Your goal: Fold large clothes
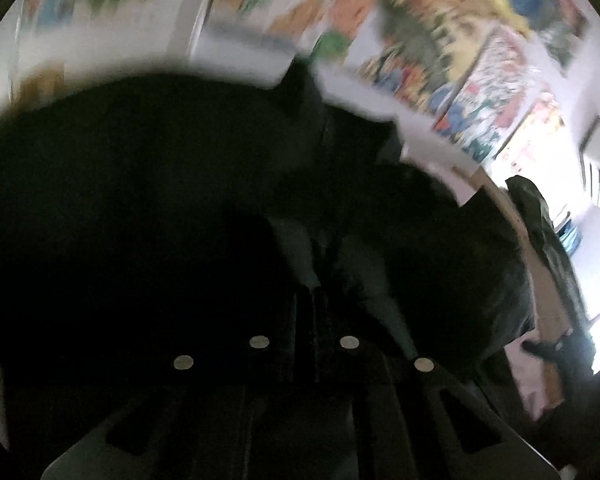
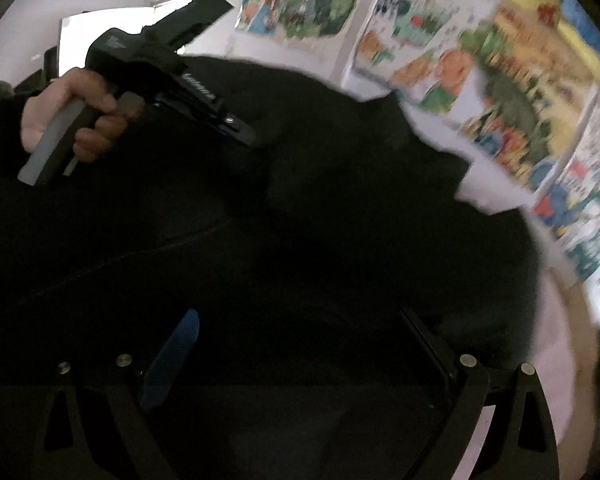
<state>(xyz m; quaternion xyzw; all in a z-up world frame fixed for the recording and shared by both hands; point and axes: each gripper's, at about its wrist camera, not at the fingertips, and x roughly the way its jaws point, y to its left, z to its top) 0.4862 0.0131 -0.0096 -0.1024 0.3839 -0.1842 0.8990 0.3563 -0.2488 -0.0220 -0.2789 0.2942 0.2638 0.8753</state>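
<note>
A large black garment (image 1: 140,200) lies spread out and fills most of both views. In the left wrist view my left gripper (image 1: 320,268) has its fingers pressed together, with dark cloth bunched at their tips. The right wrist view shows the same gripper (image 2: 242,136) held by a hand (image 2: 80,120), tips down on the garment (image 2: 340,220) at its upper left. My right gripper (image 2: 300,356) hovers over the near part of the cloth, wide open. Its blue pad (image 2: 172,360) stands far from the other finger (image 2: 428,352), and nothing is pinched between them.
The garment rests on a pale pink surface (image 2: 556,360) with a wooden edge (image 1: 540,280). Colourful posters (image 2: 440,40) cover the white wall behind. Another dark piece of clothing (image 1: 548,232) hangs or lies at the right edge.
</note>
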